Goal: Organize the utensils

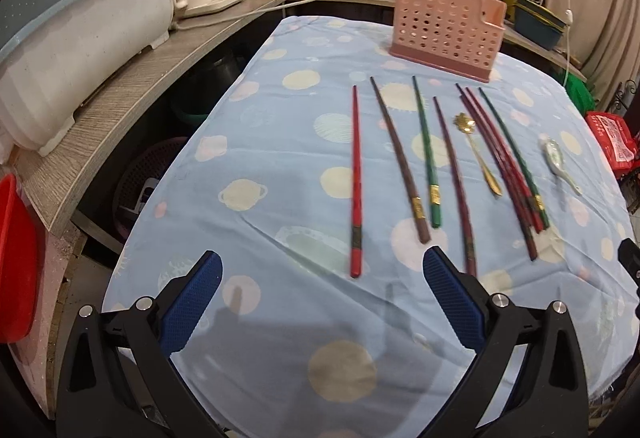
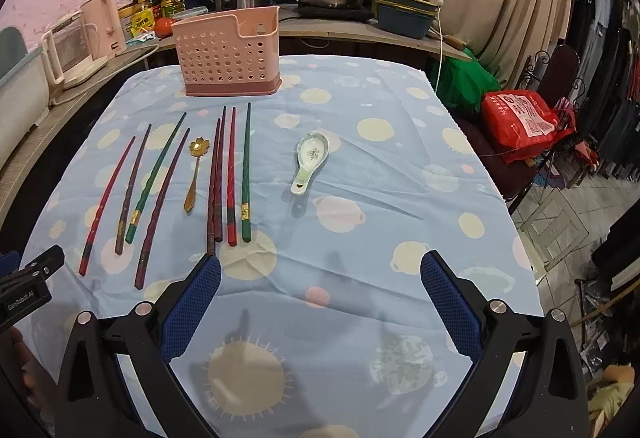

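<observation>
Pink holder (image 2: 228, 50) standing far end of cloth | chopsticks (image 2: 231, 174), gold spoon (image 2: 195, 174), ceramic spoon (image 2: 310, 160) lying before it | we are holding left gripper (image 1: 322, 278) and right gripper (image 2: 320, 278) empty, jaws apart.

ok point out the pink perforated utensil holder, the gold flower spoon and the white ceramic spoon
pink perforated plastic utensil holder (image 2: 224, 52), right wrist view, front wall
gold flower-shaped metal spoon (image 2: 199, 146), right wrist view, bowl
white ceramic soup spoon (image 2: 312, 151), right wrist view, bowl
</observation>
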A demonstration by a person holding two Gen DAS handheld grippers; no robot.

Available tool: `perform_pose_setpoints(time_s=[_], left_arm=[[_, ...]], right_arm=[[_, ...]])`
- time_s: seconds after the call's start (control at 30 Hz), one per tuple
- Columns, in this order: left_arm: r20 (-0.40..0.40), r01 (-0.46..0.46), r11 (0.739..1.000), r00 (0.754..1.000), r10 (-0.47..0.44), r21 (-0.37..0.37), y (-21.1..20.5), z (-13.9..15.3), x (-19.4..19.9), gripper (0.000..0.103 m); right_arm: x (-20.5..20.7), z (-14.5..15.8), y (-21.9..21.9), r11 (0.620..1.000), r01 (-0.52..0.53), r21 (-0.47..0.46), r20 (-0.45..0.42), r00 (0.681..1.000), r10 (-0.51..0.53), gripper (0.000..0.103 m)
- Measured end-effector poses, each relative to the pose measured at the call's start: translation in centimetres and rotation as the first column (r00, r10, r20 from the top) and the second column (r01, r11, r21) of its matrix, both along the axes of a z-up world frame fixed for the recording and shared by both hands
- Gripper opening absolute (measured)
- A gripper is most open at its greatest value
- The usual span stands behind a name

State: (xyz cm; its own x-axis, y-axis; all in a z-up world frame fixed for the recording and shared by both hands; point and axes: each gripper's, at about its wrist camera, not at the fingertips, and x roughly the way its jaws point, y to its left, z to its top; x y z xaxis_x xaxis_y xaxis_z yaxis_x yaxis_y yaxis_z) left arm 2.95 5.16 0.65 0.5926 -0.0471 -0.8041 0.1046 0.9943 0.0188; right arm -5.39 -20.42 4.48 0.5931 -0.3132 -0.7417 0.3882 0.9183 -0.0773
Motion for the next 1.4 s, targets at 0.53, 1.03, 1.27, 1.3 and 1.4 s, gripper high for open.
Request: perform_pose_setpoints(time_s=[0.53, 1.03, 1.27, 1.3, 1.4], left_arm=[[-0.099, 0.060, 0.998, 0.993, -0.063, -0.031, -0.2, -4.3, 3.7, 0.063], [-0.099, 0.128, 0.989, 0.986, -0.135, -0.077, -0.9, -4.0, 3.5, 0.007], [-0.092, 0.126, 0.988, 0.987, -0.134, -0.090, -0.9, -3.4, 4.3, 0.007], [-0.092, 0.123, 0.988, 0.987, -0.131, -0.092, -0.9, -3.4, 4.4, 0.007], [-0.096, 0.120, 0.988, 0.987, -0.129, -0.096, -0.9, -3.4, 4.7, 0.007]], right_arm=[[3.9, -2.4, -1.5, 1.000, 0.030, 0.006, -0.045, 0.999, -0.030, 0.094], [4.6, -3.4, -2.6, 0.998, 0.044, 0.052, -0.062, 0.997, -0.041, 0.079], [7.1, -4.0, -4.6, 0.994, 0.065, 0.093, -0.059, 0.997, -0.059, 0.062], [7.6, -4.1, -4.9, 0.992, 0.065, 0.106, -0.060, 0.996, -0.059, 0.061], [8.8, -4.6, -5.4, 0.985, 0.065, 0.162, -0.066, 0.996, -0.055, 0.055]])
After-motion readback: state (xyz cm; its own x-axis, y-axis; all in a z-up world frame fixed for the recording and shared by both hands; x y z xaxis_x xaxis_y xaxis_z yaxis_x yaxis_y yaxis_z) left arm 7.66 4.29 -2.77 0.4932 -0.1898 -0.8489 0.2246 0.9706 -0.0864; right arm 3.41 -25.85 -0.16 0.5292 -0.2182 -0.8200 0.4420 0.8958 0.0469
